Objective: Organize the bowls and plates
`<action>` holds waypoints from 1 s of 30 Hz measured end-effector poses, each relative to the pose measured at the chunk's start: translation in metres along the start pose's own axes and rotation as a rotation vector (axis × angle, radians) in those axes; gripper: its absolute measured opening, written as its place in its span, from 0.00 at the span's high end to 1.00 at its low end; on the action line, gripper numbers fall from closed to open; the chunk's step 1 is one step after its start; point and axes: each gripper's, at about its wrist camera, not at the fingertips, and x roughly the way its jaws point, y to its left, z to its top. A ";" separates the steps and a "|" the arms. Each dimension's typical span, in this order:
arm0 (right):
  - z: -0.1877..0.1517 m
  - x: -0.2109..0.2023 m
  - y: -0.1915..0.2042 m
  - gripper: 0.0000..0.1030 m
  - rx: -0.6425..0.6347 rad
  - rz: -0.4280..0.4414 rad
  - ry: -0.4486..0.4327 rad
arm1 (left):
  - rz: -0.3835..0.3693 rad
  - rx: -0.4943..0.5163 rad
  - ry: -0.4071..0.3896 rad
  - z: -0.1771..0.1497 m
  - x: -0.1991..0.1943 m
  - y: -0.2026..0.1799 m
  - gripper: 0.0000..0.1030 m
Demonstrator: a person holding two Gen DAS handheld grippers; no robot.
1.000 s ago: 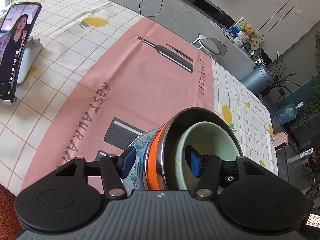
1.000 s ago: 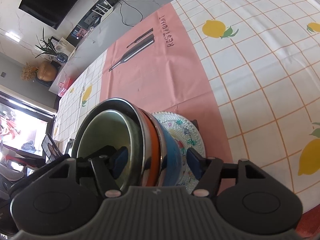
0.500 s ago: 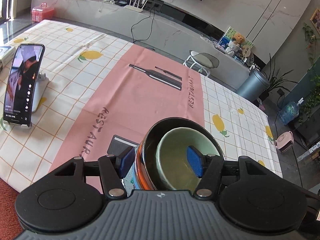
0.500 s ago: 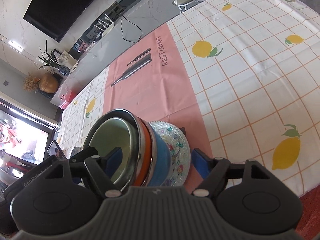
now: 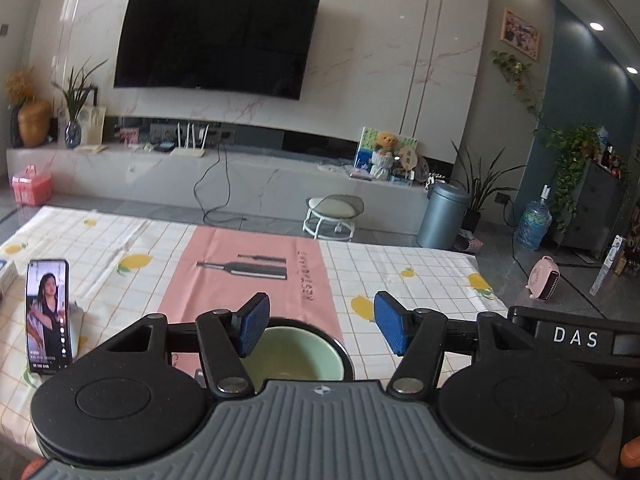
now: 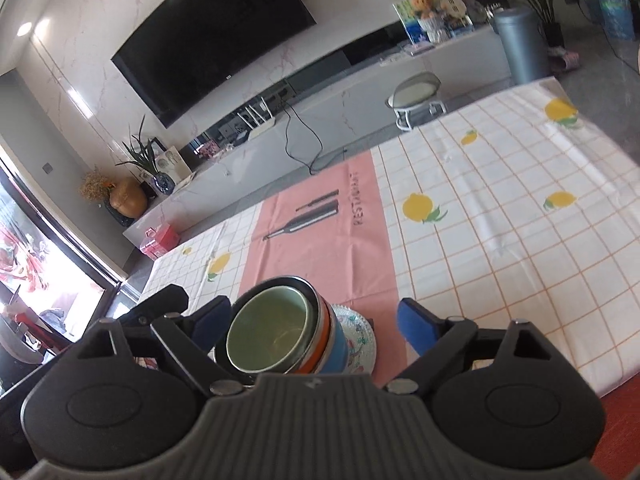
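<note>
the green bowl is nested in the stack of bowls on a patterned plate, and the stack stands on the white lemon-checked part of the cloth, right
Not quite. The green bowl does sit nested in the stack of bowls on the patterned plate, but the stack stands on the pink strip of the cloth, not on the lemon check. The right wrist view shows it.

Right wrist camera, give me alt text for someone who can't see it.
A stack of nested bowls, pale green bowl innermost, sits on a patterned plate on the pink placemat. The right gripper straddles the stack without touching it, its jaws opening.
</note>
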 end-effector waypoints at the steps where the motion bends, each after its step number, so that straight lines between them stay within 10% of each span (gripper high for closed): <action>1: -0.001 -0.008 0.002 0.12 -0.028 -0.005 -0.021 | -0.006 0.025 -0.020 -0.001 -0.005 -0.004 0.31; 13: -0.043 -0.067 -0.011 0.04 -0.156 -0.169 -0.136 | 0.049 0.161 -0.097 -0.031 -0.036 -0.025 0.15; 30: -0.126 -0.053 -0.011 0.03 -0.252 -0.338 0.023 | 0.083 0.110 0.241 -0.093 -0.022 0.002 0.15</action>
